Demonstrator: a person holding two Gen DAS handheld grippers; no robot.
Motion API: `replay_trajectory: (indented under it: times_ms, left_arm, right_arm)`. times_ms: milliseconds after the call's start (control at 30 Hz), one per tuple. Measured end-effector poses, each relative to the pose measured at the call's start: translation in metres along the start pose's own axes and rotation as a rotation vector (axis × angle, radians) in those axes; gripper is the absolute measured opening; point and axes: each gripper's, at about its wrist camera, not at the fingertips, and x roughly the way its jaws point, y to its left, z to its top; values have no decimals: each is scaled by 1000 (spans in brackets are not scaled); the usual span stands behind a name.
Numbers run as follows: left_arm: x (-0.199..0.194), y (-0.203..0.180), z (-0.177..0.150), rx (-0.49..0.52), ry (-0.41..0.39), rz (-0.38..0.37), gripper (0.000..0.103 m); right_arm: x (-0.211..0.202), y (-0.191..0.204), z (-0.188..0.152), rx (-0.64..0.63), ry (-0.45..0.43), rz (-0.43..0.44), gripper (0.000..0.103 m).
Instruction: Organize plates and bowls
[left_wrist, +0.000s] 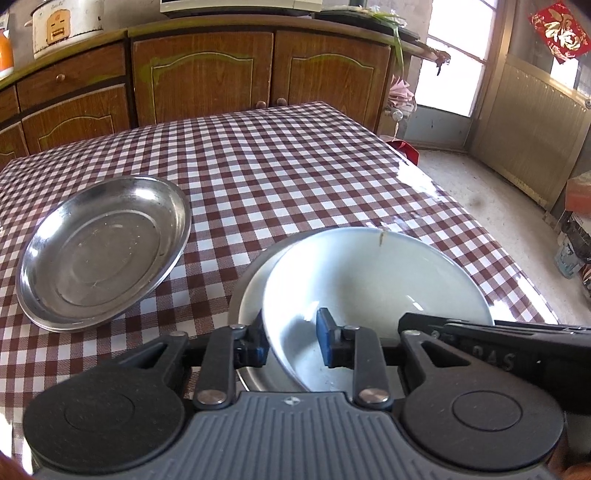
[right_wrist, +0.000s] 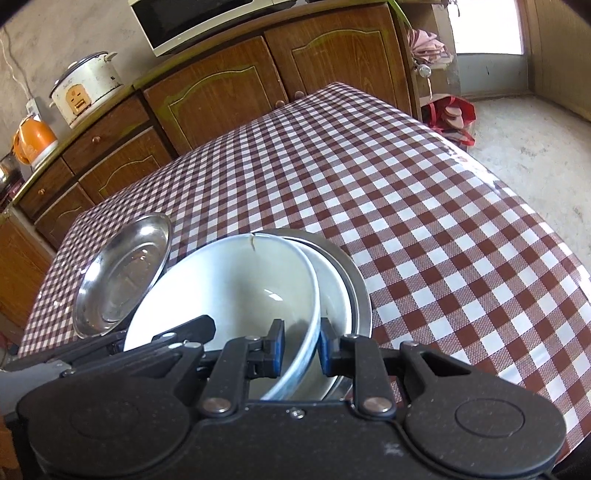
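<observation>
Both hand-held grippers are clamped on one white bowl (left_wrist: 373, 284), each from its own side; the left hand-held gripper (left_wrist: 291, 341) has its jaws nearly closed across the bowl's wall at about 8 o'clock in the left wrist view, one blue pad inside and one outside; the right hand-held gripper (right_wrist: 298, 349) pinches the rim the same way at about 5 o'clock in the right wrist view. The bowl, with a crack or chip at its far rim at 12 o'clock, sits tilted inside a second white bowl (right_wrist: 332, 284), which rests in a steel dish (right_wrist: 360, 291) on the checked table (left_wrist: 295, 166); whether the held bowl touches the one beneath cannot be told. An empty steel plate (left_wrist: 103, 251) lies at 10 o'clock of the stack, near but apart.

The step in hand looks like nesting the bowl into the stack, or lifting it out; which one cannot be told. If nesting, the next move calls for levelling the bowl, centring it over the lower bowl, lowering it evenly with both sides together, then opening both pairs of jaws; uneven release could tip it.
</observation>
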Motion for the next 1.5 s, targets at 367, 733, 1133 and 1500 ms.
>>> replay_trajectory:
  times_ms: [367, 733, 1133, 1500]
  left_arm:
    - [0, 1, 0, -13, -3, -13, 25]
    - [-1, 7, 0, -39, -2, -27, 23]
    - [-4, 11, 1, -79, -6, -47, 23]
    - [-17, 17, 6, -96, -52, -28, 28]
  right_arm:
    - [-3, -4, 5, 26, 37, 26, 26]
    - [-8, -10, 9, 42, 62, 53, 27]
    - [-13, -12, 12, 33, 67, 67, 31]
    - [-31, -8, 18, -25, -17, 6, 37]
